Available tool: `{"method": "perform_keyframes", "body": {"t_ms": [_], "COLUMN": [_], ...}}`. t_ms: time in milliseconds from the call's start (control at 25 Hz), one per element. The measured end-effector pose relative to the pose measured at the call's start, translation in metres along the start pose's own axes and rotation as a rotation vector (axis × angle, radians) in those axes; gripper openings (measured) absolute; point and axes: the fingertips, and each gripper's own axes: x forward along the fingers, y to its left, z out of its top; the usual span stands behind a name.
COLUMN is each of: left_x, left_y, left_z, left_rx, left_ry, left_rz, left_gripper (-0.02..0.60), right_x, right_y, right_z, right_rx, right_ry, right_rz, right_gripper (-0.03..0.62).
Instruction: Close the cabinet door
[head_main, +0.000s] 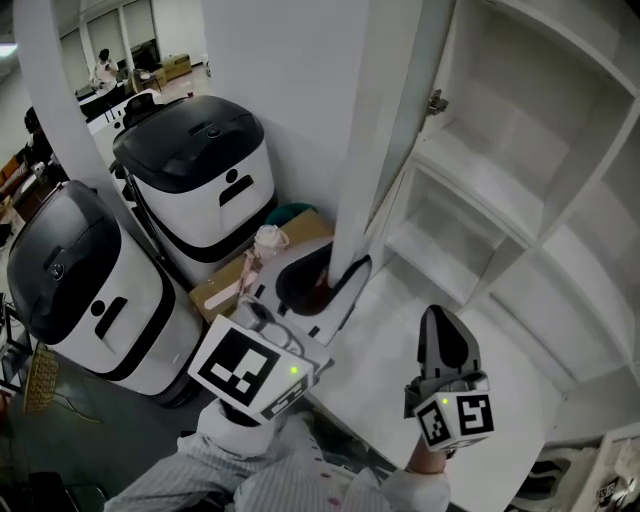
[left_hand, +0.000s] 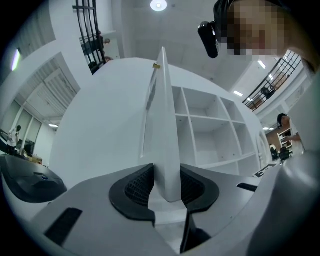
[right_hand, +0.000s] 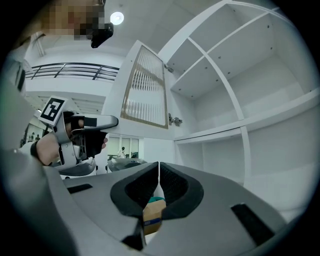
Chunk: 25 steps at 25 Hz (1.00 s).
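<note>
Two grippers, one cabinet door. Head view: cabinet door (head_main: 375, 120) swung open from the white cabinet (head_main: 520, 180). The left gripper (head_main: 330, 280) is at its lower edge and the right gripper (head_main: 445, 335) is apart, facing the shelves. Left gripper view: jaws parted astride the door's edge, not clamping. Right gripper view: jaws together, empty; the open door is at upper left.

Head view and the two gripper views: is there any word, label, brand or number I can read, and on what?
No word or number can be read in any view.
Left marker cube: black square pattern, no letters.
Right marker cube: the same.
Near machine and far machine: a black pictogram each, no text.
Cardboard box: blue label, too blurred to read.
</note>
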Motion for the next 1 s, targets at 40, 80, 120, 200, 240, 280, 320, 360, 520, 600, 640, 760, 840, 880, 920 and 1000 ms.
{"method": "perform_keyframes", "body": {"t_ms": [40,80,120,200,240,280,320,360,520,600,640,760,840,880,920,1000], "left_x": [0.002,0.005,0.008,0.013,0.016,0.018,0.02,0.022,0.033,0.04,0.045,0.06,0.071,0.077,0.082,0.092], "left_y": [-0.006,-0.012,-0.018,-0.029,-0.033,-0.036,-0.039,-0.042,-0.058,-0.069,-0.075,-0.096,-0.111,-0.117,-0.122,-0.129], "left_z": [0.0,-0.001,-0.002,-0.003,-0.003,-0.004,-0.004,-0.005,-0.007,-0.008,-0.008,-0.012,-0.014,-0.014,-0.015,-0.017], "left_rx": [0.002,0.006,0.011,0.02,0.025,0.029,0.033,0.036,0.049,0.053,0.055,0.056,0.056,0.057,0.06,0.063], "left_ry": [0.001,0.004,0.006,0.007,0.007,0.009,0.012,0.016,0.029,0.026,0.025,0.028,0.03,0.027,0.025,0.021], "left_rz": [0.01,0.021,0.031,0.055,0.068,0.082,0.095,0.107,0.136,0.134,0.128,0.094,0.066,0.053,0.042,0.021], "left_gripper": [0.126,0.13,0.134,0.14,0.143,0.143,0.144,0.144,0.15,0.16,0.167,0.189,0.202,0.209,0.213,0.221], "right_x": [-0.004,-0.009,-0.013,-0.022,-0.025,-0.028,-0.031,-0.035,-0.046,-0.05,-0.052,-0.059,-0.064,-0.067,-0.069,-0.071], "right_y": [-0.005,-0.01,-0.017,-0.03,-0.035,-0.041,-0.046,-0.051,-0.07,-0.077,-0.08,-0.093,-0.102,-0.106,-0.111,-0.119], "right_z": [0.0,0.001,0.002,0.003,0.004,0.005,0.005,0.005,0.003,0.002,0.002,0.002,0.003,0.003,0.003,0.003], "right_rx": [0.0,0.002,0.004,0.007,0.007,0.008,0.008,0.01,0.021,0.02,0.019,0.016,0.014,0.012,0.01,0.006], "right_ry": [0.001,0.002,0.002,0.001,-0.001,-0.003,-0.005,-0.006,-0.006,-0.002,0.0,-0.002,-0.005,-0.007,-0.007,-0.008], "right_rz": [0.007,0.014,0.018,0.027,0.033,0.038,0.043,0.047,0.058,0.07,0.075,0.077,0.072,0.069,0.064,0.053], "right_gripper": [0.017,0.017,0.017,0.017,0.017,0.017,0.017,0.017,0.017,0.017,0.017,0.017,0.017,0.017,0.017,0.017]}}
